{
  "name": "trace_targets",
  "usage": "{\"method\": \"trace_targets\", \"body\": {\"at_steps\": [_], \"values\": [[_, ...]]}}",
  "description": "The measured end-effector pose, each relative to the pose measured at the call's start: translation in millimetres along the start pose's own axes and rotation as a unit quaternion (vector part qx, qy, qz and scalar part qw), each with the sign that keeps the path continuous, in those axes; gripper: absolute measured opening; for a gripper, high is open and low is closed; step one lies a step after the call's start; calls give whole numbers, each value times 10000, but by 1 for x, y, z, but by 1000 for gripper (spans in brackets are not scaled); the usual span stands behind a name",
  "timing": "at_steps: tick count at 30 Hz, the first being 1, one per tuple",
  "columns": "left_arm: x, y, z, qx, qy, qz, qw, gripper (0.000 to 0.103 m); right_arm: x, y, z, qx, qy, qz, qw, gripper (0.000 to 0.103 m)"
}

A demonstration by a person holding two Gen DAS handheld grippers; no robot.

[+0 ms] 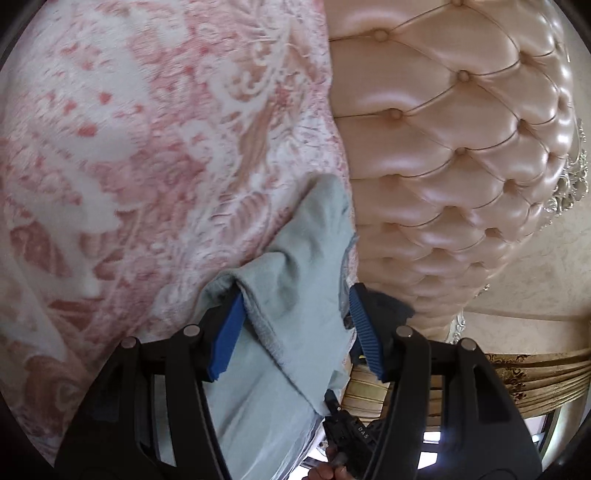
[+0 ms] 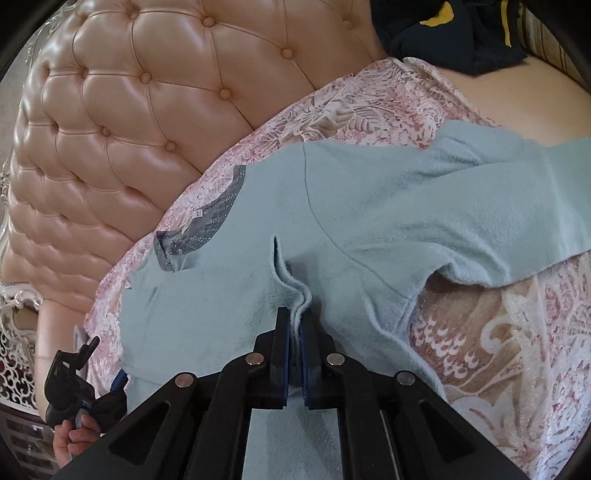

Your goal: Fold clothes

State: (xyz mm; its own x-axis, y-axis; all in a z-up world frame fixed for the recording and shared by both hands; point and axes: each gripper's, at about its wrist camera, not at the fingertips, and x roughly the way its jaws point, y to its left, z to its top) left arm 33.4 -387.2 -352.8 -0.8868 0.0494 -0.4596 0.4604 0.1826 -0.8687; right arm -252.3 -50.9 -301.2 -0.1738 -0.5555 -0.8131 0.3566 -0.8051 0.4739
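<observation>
Right gripper [image 2: 294, 317] pinches shirt [image 2: 369, 206] on bedspread [image 2: 517, 332] (tufted headboard [image 2: 110, 110] behind).

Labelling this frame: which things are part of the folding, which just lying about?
In the job:
light blue shirt
right tool, pinching a shirt fold
left tool, jaws apart around shirt cloth

Lying about:
pink patterned bedspread
tufted headboard
dark garment

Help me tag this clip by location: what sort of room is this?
Most likely a bedroom: a tufted, buttoned headboard stands behind a bed spread with a pink patterned bedspread, on which a light blue shirt is laid.
</observation>
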Motion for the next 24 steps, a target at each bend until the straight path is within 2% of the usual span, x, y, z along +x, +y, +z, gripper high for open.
{"method": "trace_targets", "body": {"at_steps": [3, 5, 6, 8, 9, 10, 11, 12, 14, 15, 18, 19, 22, 23, 24], "values": [[-15, -10, -7, 203, 445, 193, 9986, 60, 3, 3, 0, -75, -1, -66, 9999, 4], [-31, -33, -5, 939, 338, 603, 9932, 61, 3, 4, -1, -137, -3, -98, 9999, 4], [-33, -51, 2, 1498, 259, 711, 9858, 61, 4, 4, -1, -164, -4, -110, 9998, 4], [-13, -85, 26, 2697, 446, 1164, 9548, 60, 3, 3, -2, -180, -8, -93, 9998, 4], [4, -96, 39, 3109, 605, 1418, 9378, 46, 2, 3, -2, -187, -10, -84, 9998, 4], [21, -106, 51, 3501, 717, 1685, 9186, 37, 2, 2, -2, -192, -12, -72, 9998, 4], [36, -112, 60, 3864, 859, 1917, 8981, 29, 1, 1, -2, -183, -10, -45, 9998, 4], [48, -117, 65, 4150, 1017, 2063, 8802, 27, 1, 1, -2, -171, -6, -16, 9999, 4], [69, -124, 70, 4592, 1425, 2137, 8504, 25, 2, -2, -1, -112, 15, 56, 9999, 4], [76, -124, 69, 4683, 1719, 2007, 8431, 25, 2, -2, -1, -100, 20, 74, 9999, 4], [90, -119, 66, 4808, 2080, 2020, 8275, 25, 2, -2, -1, -123, 24, 95, 9999, 4], [95, -117, 68, 4785, 2119, 2010, 8281, 25, 2, -2, -1, -137, 22, 98, 9999, 4], [108, -113, 76, 4595, 2211, 1843, 8402, 25, 1, -1, -3, -160, -4, 81, 9998, 4], [111, -114, 77, 4589, 2205, 1816, 8413, 7, 1, 0, -3, -194, -14, 58, 9998, 4], [112, -115, 78, 4601, 2152, 1823, 8419, 4, 1, 1, -4, -221, -22, 40, 9997, 4]]}}
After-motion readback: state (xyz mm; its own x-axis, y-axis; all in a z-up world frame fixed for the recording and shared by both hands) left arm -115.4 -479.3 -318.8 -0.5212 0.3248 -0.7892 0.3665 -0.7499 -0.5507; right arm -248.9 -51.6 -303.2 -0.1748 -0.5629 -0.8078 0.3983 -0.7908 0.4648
